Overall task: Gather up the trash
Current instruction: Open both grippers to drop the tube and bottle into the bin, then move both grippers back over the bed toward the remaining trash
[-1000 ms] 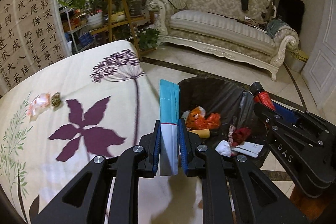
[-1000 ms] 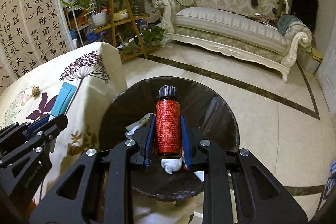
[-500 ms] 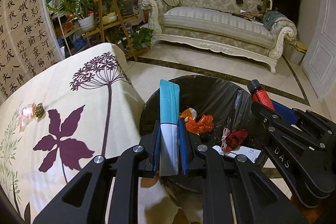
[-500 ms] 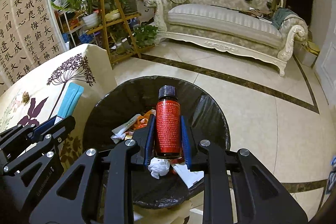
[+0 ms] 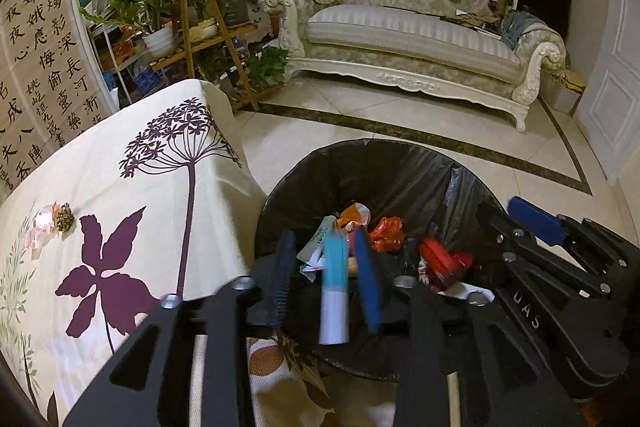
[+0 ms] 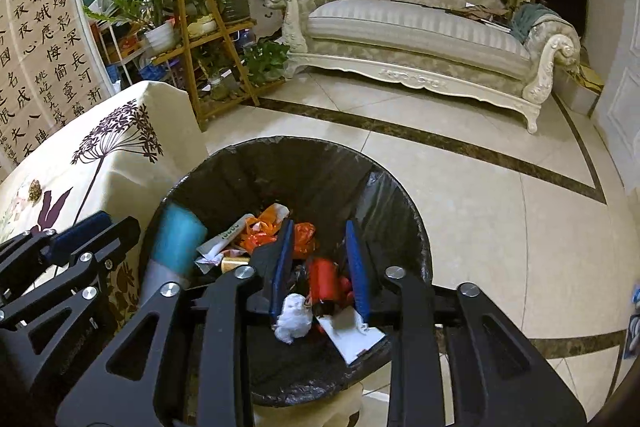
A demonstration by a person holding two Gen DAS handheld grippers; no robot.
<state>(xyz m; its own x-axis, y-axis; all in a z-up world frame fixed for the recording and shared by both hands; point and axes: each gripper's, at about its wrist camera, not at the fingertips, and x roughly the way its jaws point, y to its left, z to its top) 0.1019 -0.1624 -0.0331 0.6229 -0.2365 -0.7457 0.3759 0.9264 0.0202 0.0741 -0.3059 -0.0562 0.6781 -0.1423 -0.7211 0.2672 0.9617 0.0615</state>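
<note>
Right wrist view: one bin [image 6: 416,247], two claws open [image 6: 318,263] [image 6: 76,235]

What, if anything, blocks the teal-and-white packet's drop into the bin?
Nothing visible. The left gripper has just been opening, its pads off the teal-and-white packet, which is blurred and sits over the open black-lined bin; only earlier trash lies below.

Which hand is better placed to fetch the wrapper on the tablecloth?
Left: the left tongs, jaws just opened around the falling teal packet, hang beside the tablecloth where the wrapper lies.
</note>
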